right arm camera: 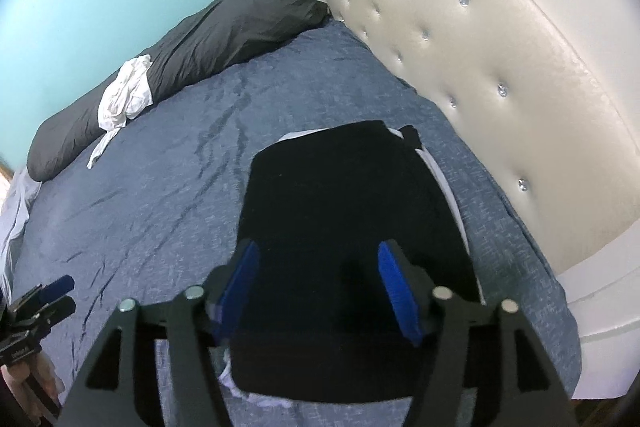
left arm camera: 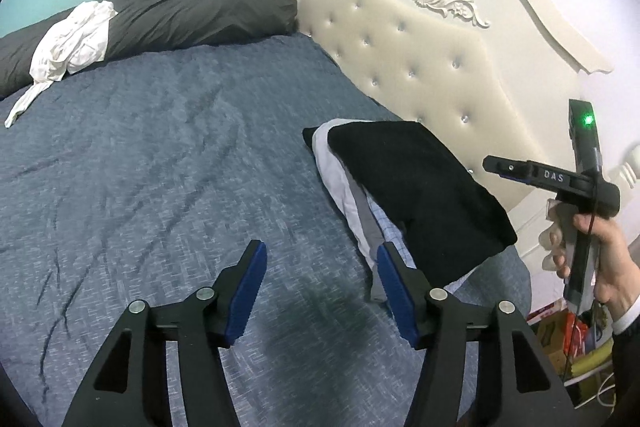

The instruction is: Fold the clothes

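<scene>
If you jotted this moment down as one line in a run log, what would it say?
left hand-held gripper: open, empty | right hand-held gripper: open, above black folded garment | garment: tops stack by headboard | white garment: unfolded, on grey pillow

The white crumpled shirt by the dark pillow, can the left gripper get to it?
Probably yes. The left gripper is open and empty, and only bare blue bedspread lies between it and the white shirt, though that sits far across the bed.
</scene>
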A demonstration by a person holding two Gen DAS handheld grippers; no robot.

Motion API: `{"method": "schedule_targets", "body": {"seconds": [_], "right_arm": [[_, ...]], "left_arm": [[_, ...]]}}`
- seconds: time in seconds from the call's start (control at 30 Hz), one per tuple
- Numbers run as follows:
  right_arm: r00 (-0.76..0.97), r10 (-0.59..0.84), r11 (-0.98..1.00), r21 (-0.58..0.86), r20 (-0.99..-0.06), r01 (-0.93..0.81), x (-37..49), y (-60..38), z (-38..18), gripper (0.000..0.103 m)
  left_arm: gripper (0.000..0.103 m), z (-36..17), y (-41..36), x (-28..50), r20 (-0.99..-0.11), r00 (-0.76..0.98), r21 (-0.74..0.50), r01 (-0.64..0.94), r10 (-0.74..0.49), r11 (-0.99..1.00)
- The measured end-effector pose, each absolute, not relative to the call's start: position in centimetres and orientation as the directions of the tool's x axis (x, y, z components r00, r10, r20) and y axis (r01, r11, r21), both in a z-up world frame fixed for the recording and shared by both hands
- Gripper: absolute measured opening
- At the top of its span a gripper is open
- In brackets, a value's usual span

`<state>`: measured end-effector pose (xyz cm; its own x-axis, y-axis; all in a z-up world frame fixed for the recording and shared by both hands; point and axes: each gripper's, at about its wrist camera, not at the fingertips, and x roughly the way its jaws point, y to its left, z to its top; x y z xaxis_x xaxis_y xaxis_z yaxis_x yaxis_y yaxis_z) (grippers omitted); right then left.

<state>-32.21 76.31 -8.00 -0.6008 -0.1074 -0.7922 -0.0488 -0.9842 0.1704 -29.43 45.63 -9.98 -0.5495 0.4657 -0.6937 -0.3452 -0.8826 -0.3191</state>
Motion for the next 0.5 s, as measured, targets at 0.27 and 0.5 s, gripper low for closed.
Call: {"method": "schedule_targets", "body": {"seconds": [0.27,0.5], "right_arm": [[-0.641,-0.114,-0.983,0.181,-0.759,-0.039,-29.5,73.2,-6.9,0.092],[-0.657,-0.122,-0.984,0.179,-0.744,-0.021,-27.1,70.0,-5.6,0.101]], "left_arm": [[0.073,-8.5,43.3,-27.9,-0.677,-0.575,-0.317,-0.335,0.459,-0.887],[0.085,-6.8,41.1,-26.5,-0.658,-0.607,-0.310,-0.321,0.445,-0.895]]}}
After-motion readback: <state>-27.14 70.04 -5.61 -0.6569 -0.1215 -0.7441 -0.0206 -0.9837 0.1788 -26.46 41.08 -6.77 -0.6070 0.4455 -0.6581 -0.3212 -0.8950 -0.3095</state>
